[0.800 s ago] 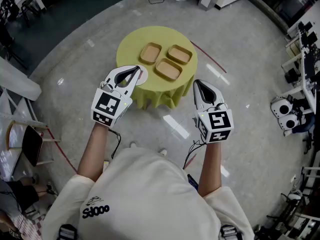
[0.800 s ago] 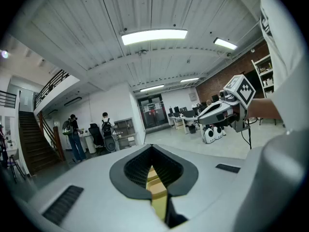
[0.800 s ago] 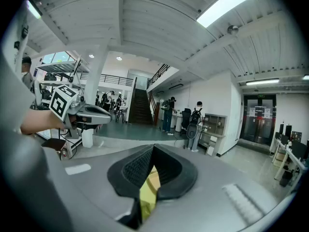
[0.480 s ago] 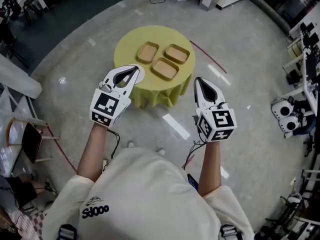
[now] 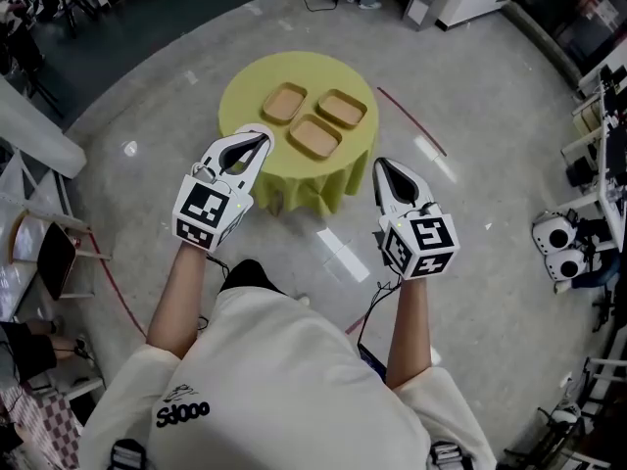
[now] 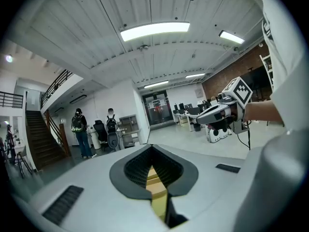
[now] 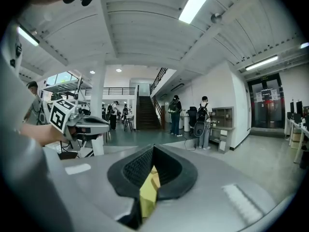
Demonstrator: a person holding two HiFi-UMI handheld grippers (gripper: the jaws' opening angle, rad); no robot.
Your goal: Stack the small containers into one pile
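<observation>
Left tongs [image 5: 257, 141] and right tongs [image 5: 382, 167] are both closed, empty. Three containers [image 5: 315, 136] lie separate on the desk [image 5: 245, 91], upper centre; opening wide before reaching seems wise.

Open floor [image 5: 460, 116] rings the round yellow table [image 5: 250, 101], its near and left parts bare for an approach, while three small containers [image 5: 314, 137] crowd its middle and far side, narrow gaps between.
</observation>
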